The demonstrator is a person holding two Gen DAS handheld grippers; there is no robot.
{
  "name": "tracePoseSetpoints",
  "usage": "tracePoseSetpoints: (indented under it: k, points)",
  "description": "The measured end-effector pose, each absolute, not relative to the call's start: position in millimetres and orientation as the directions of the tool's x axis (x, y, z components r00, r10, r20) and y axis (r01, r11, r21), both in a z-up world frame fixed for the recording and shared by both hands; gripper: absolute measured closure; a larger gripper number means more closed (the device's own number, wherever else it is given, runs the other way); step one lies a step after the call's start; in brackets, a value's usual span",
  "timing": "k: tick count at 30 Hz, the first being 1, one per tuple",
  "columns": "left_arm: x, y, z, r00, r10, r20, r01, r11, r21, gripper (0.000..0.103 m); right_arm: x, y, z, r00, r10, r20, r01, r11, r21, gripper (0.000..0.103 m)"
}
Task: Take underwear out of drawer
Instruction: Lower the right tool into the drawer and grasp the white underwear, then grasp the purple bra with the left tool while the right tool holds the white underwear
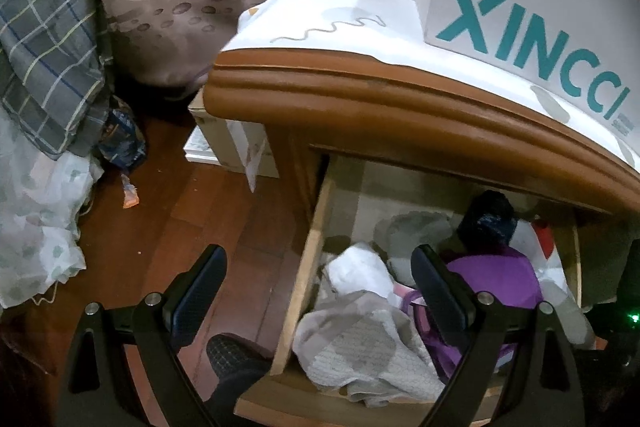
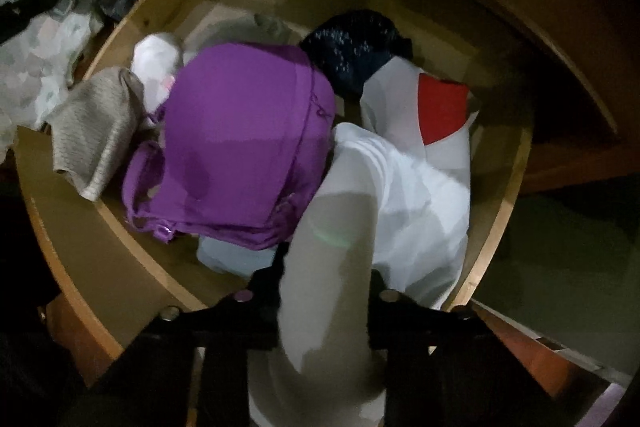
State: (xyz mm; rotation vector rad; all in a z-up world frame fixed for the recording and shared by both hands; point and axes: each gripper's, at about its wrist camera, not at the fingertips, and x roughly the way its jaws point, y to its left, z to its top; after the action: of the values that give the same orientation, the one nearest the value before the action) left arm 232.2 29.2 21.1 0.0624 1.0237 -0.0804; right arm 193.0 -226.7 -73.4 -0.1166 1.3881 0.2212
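White cloth [image 2: 340,267] hiding right tongs [image 2: 326,291], drawer [image 2: 80,239] contents blurred

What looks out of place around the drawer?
A grey cloth hangs over the drawer's front left corner instead of lying inside. On the floor to its left lies an orange wrapper. The clothes inside are jumbled, not folded.

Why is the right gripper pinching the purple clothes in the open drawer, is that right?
Not quite. In the right wrist view the right gripper is shut on the white garment, not the purple garment, which lies beside it untouched. The wooden drawer is open, as you said.
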Motion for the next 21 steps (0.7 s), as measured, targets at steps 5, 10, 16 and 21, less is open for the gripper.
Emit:
tracePoseSetpoints:
  k: [5, 10, 16, 21]
  points:
    - [229, 17, 14, 0.465, -0.109, -0.879, 0.146, 0.988, -0.045, 0.007, 175, -241, -45, 0.284, 0.097, -0.954, -0.141, 0.988, 0.059, 0.088]
    - [220, -11, 5, 0.391, -0.187, -0.901, 0.237, 0.967, -0.098, 0.002, 158, -261, -29, 0.377, 0.129, -0.917, -0.072, 0.991, 0.11, 0.088]
    - [221, -53, -8, 0.291, -0.239, -0.926, 0.296, 0.943, -0.151, 0.0, 155, -281, -40, 0.425, 0.205, -0.882, -0.005, 0.974, 0.225, 0.088]
    - [229, -82, -32, 0.209, -0.217, -0.954, 0.295, 0.944, -0.15, 0.0, 152, -289, -30, 0.47, 0.217, -0.856, -0.005, 0.97, 0.243, 0.088]
